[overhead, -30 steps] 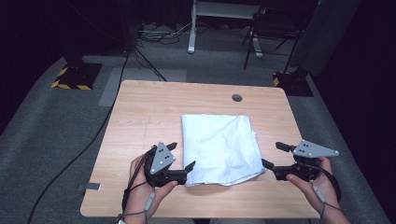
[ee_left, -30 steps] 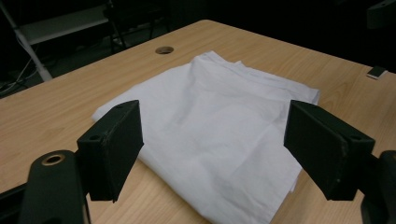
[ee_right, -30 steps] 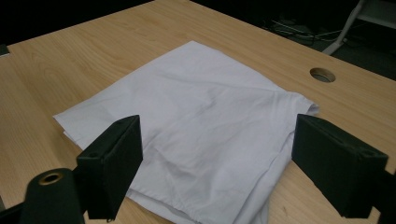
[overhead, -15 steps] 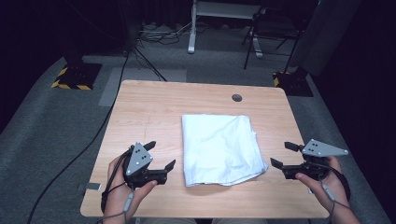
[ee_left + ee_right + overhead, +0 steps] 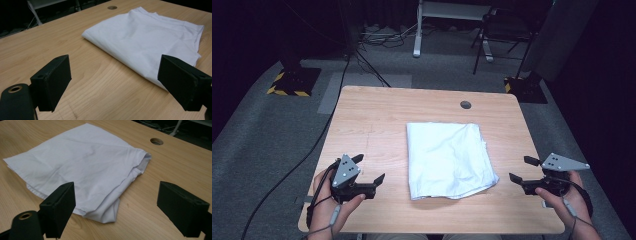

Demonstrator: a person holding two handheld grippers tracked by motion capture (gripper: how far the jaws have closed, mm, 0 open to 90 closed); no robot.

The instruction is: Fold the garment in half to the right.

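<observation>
A folded white cloth (image 5: 449, 160) lies flat on the wooden table (image 5: 377, 115), right of centre. My left gripper (image 5: 371, 167) hovers near the front left, a short way left of the cloth, pointing toward it. Its jaws have just been opening and stand open with nothing between them. In the left gripper view the cloth (image 5: 150, 35) lies beyond the left gripper (image 5: 115, 70). My right gripper (image 5: 519, 168) is open just right of the cloth's near right corner, apart from it. The right gripper view shows the rumpled corner of the cloth (image 5: 82, 162) past the right gripper (image 5: 117, 192).
A round cable hole (image 5: 465, 104) sits in the table's far side, behind the cloth. The table's front edge (image 5: 432, 231) runs close under both hands. A black cable (image 5: 312, 150) trails over the grey floor at left; a desk frame (image 5: 417, 40) stands beyond.
Both grippers have drawn outward from the cloth's edges: the left one leftward, the right one rightward, both a little nearer the front edge. The cloth has stayed put.
</observation>
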